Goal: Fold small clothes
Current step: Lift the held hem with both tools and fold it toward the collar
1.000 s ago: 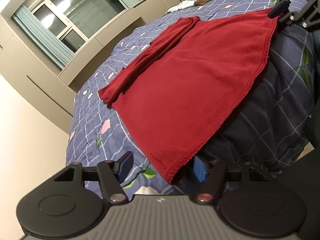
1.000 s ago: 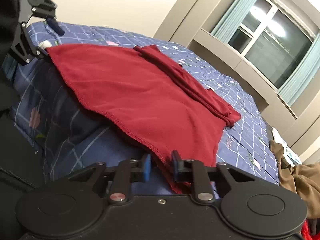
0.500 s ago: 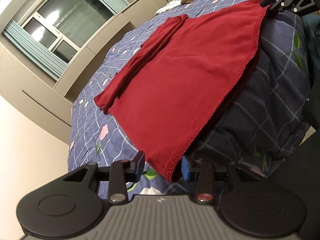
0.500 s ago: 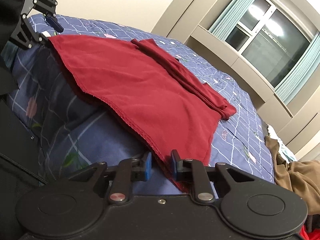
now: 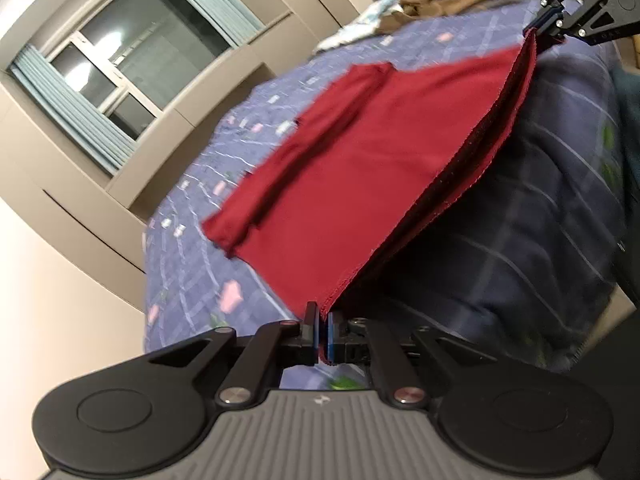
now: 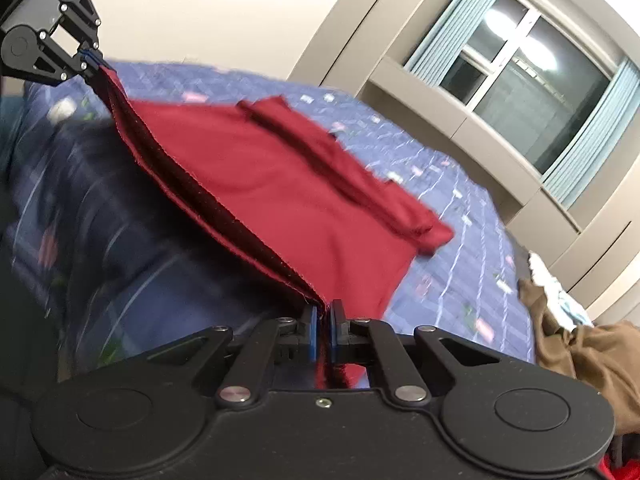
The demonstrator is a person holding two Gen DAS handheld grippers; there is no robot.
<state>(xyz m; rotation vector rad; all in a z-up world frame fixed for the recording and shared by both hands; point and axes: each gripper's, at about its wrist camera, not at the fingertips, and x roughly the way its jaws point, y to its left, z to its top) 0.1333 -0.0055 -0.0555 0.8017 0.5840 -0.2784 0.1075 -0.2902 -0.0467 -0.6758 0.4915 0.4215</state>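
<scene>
**Both corners of the red garment pinched**

The left hand-held gripper (image 5: 323,334) is clamped on one hem corner of the red garment (image 5: 360,168), and the right hand-held gripper (image 6: 323,334) is clamped on the other. The hem hangs raised between them at the near edge of the bed (image 6: 460,216); the rest lies on the blue checked quilt, sleeves folded in. Brown clothing (image 6: 580,352) lies farther along the bed.
</scene>
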